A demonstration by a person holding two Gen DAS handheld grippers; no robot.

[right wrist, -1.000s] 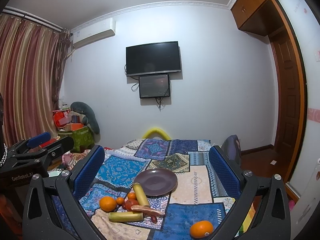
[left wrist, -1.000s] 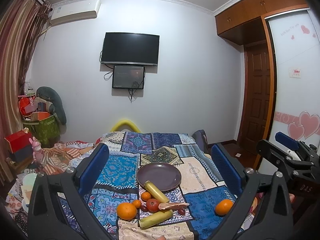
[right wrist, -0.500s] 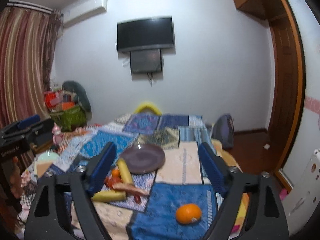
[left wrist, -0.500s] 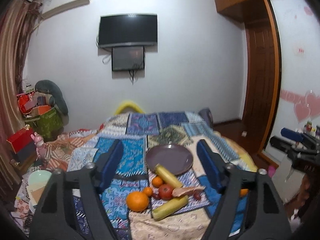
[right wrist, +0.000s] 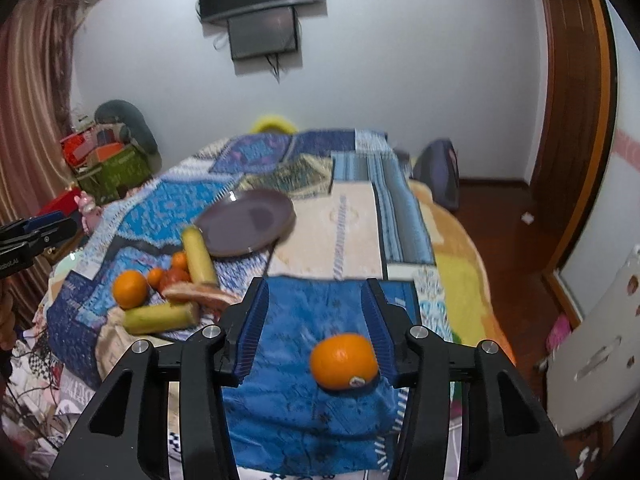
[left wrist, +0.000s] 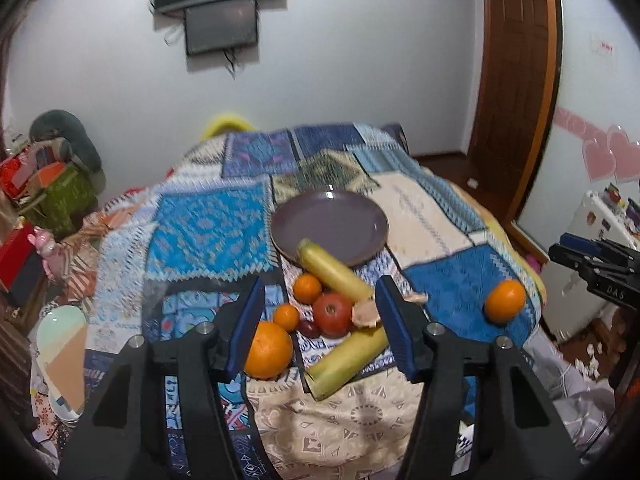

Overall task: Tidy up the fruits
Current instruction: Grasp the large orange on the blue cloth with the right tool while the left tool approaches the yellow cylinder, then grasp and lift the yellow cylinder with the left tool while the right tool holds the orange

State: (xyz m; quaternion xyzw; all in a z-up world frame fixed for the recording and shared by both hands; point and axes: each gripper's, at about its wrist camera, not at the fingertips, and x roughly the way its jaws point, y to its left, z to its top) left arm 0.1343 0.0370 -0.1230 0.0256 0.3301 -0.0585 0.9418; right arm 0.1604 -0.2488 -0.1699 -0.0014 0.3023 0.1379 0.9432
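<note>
A pile of fruit lies on the patchwork bed cover: a big orange (left wrist: pixel 268 350), two small oranges (left wrist: pixel 307 288), a red tomato (left wrist: pixel 333 315) and two yellow-green bananas (left wrist: pixel 334 270). The upper banana's tip rests on a purple plate (left wrist: pixel 330 226). My left gripper (left wrist: pixel 320 320) hovers over this pile, jaws closing, nothing pressed between them. A lone orange (right wrist: pixel 344 360) sits on a blue patch, just inside the right finger of my right gripper (right wrist: pixel 316 320). Its jaws are closing too, with a wide gap on the orange's left. The plate (right wrist: pixel 246 226) and pile lie to its left.
The bed cover (left wrist: pixel 208 228) drops off at the near and right edges. Boxes and a green bag (left wrist: pixel 60 196) crowd the left floor, with a pale plate (left wrist: pixel 60 344) beside the bed. A white cabinet (right wrist: pixel 600 340) and wooden door (right wrist: pixel 572 100) stand on the right.
Both grippers have dropped and tipped down toward the bed, so the fruit looms larger. Both pairs of jaws have narrowed a lot from wide open.
</note>
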